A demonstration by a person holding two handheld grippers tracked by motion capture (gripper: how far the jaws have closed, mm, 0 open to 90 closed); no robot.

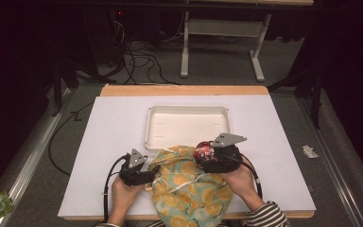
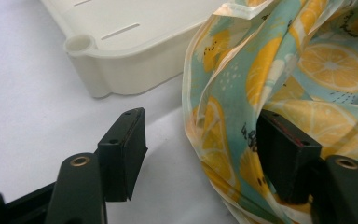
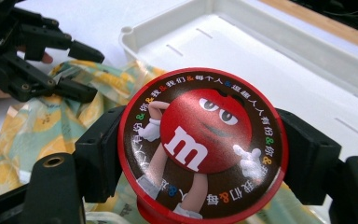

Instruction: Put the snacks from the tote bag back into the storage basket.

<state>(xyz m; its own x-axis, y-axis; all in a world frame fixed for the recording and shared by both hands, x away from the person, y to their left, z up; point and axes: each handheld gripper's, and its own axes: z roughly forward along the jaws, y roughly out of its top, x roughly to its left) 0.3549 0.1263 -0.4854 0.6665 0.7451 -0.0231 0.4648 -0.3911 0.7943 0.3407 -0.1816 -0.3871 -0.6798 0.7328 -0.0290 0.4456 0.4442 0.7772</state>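
The right hand-held gripper point(image 3: 200, 154) clamped a red candy tin point(image 3: 200, 144); the left hand-held gripper point(image 2: 200, 154), jaws apart, straddled the lemon-print bag's point(image 2: 279, 70) edge.

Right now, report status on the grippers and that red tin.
Left gripper open at fruit-print bag. Right gripper shut on red tin, above bag. White tray ahead, unobstructed.

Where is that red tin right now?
The red tin sits clamped in the right tongs, right of centre in the high view, above the fruit-print bag and just short of the white tray.
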